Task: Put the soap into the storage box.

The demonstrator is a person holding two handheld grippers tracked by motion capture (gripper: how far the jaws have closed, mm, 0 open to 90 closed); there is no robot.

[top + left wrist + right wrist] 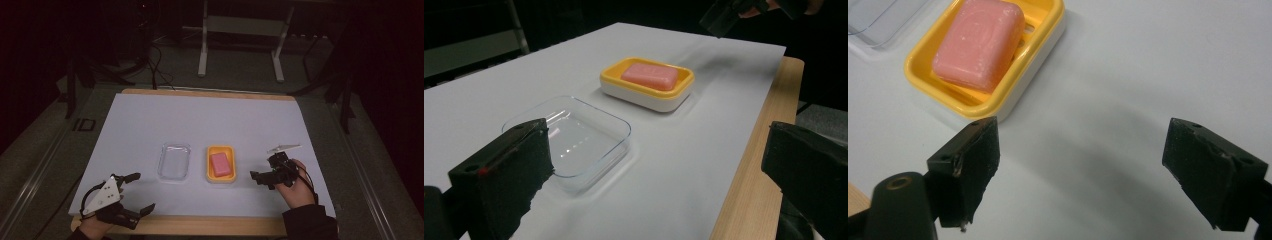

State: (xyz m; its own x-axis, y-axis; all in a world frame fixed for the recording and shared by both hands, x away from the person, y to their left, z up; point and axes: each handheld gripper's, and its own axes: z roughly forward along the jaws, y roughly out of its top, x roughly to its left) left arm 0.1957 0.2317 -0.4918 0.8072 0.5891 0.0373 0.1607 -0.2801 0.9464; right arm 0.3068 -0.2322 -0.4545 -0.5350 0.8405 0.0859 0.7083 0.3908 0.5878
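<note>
Jaws of both the left gripper [134,192] and right gripper [1080,172] stand released; approach the pink rectangular soap bar [979,43] squarely, judging by alignment.

Black tongs [131,195] with trailing cables, dark sleeve [308,222].

Wooden table [210,226] covered by a white sheet [210,120]. On the sheet: clear tray [574,137], just ahead of the left jaws; yellow soap dish [993,102], ahead-left of the right jaws, beside the tray.
</note>
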